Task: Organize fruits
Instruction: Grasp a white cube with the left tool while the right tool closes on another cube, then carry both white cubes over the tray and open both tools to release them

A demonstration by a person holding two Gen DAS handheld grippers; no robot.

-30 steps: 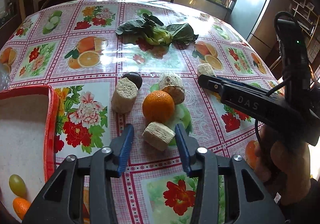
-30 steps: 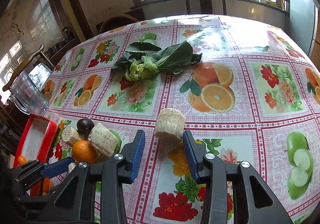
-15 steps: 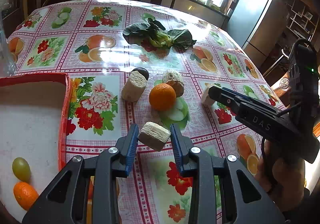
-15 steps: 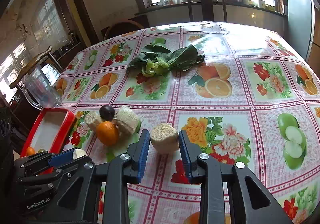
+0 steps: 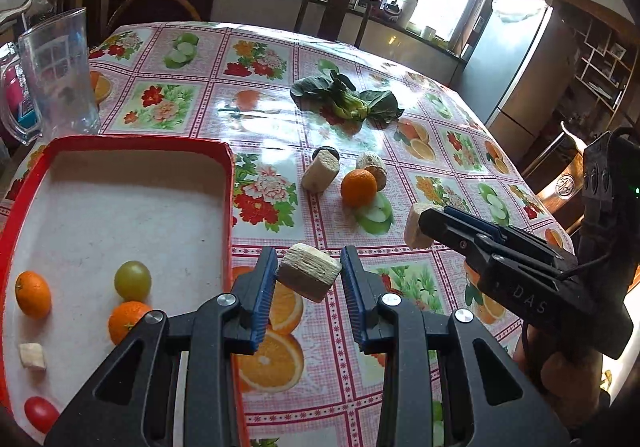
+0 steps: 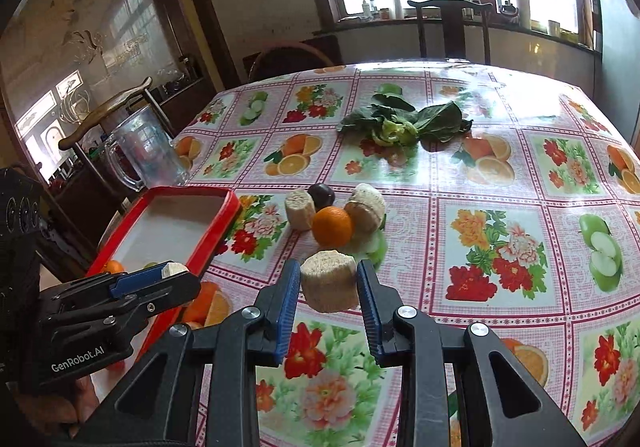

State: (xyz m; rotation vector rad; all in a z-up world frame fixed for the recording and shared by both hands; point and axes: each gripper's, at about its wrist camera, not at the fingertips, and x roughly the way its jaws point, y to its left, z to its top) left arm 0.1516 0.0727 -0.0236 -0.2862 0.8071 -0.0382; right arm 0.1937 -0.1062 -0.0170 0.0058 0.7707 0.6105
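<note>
My left gripper [image 5: 308, 277] is shut on a pale fibrous chunk [image 5: 309, 272] and holds it above the table, just right of the red tray [image 5: 228, 207]. The tray holds two oranges [image 5: 33, 294], a green grape [image 5: 132, 280], a small pale piece [image 5: 32, 356] and a red tomato [image 5: 40, 413]. My right gripper [image 6: 329, 287] is shut on a second pale chunk [image 6: 329, 281], lifted above the table. On the cloth lie an orange [image 6: 332, 226], two more pale chunks [image 6: 299, 209] and a dark fruit [image 6: 321, 195]. The left gripper also shows in the right wrist view [image 6: 160, 279].
A clear glass mug [image 5: 58, 75] stands behind the tray at the table's left edge. A leafy green vegetable [image 6: 404, 123] lies mid-table. Chairs [image 6: 450, 29] stand at the far side. The table's right edge is close to the right hand [image 5: 568, 371].
Both grippers lifted their pale chunks off the table and moved left toward the red tray. More of the tray and its fruits came into the left wrist view.
</note>
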